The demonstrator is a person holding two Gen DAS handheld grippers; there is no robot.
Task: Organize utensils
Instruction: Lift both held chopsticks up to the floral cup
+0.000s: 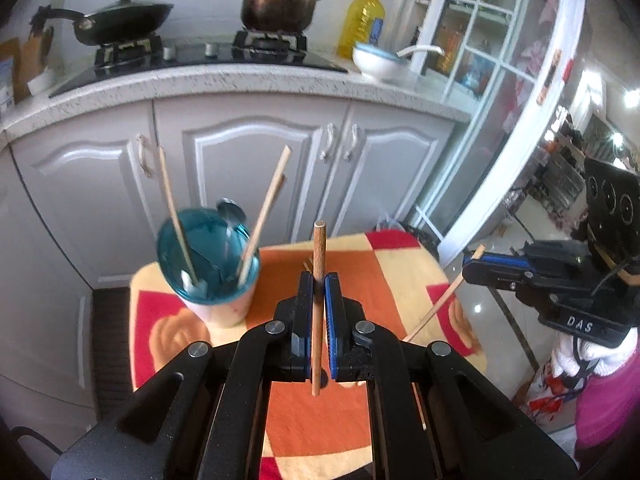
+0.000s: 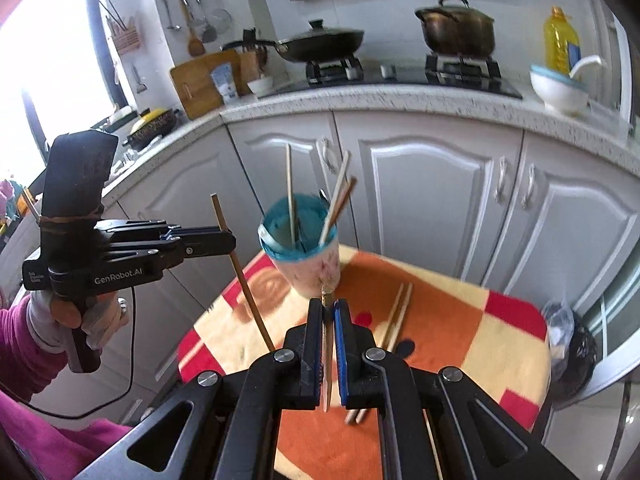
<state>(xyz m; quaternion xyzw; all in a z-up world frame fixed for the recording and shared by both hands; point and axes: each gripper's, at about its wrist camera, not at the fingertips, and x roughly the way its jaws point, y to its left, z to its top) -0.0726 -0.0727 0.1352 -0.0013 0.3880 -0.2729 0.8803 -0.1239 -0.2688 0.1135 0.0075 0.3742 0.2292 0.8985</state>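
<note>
Holding one wooden chopstick [image 1: 319, 280] clamped upright in my left hand-held gripper [image 1: 319, 286], I had a paler chopstick [image 2: 327, 344] pinched in my right hand-held gripper [image 2: 328, 312] (both jaws nearly closed on the thin sticks). Both hung above the worktop's checked orange cloth [image 2: 448, 320]. Ahead stood the blue-lined cup [image 1: 208, 268] with chopsticks and a spoon [image 1: 231, 212] inside. Two more chopsticks [image 2: 396, 316] lay on the cloth, near the cup.

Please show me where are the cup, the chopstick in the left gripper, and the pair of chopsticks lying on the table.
cup [image 1: 224, 312]: left wrist view, outer wall.
chopstick in the left gripper [image 1: 320, 248]: left wrist view, upper shaft.
pair of chopsticks [image 2: 398, 312]: right wrist view, middle.
</note>
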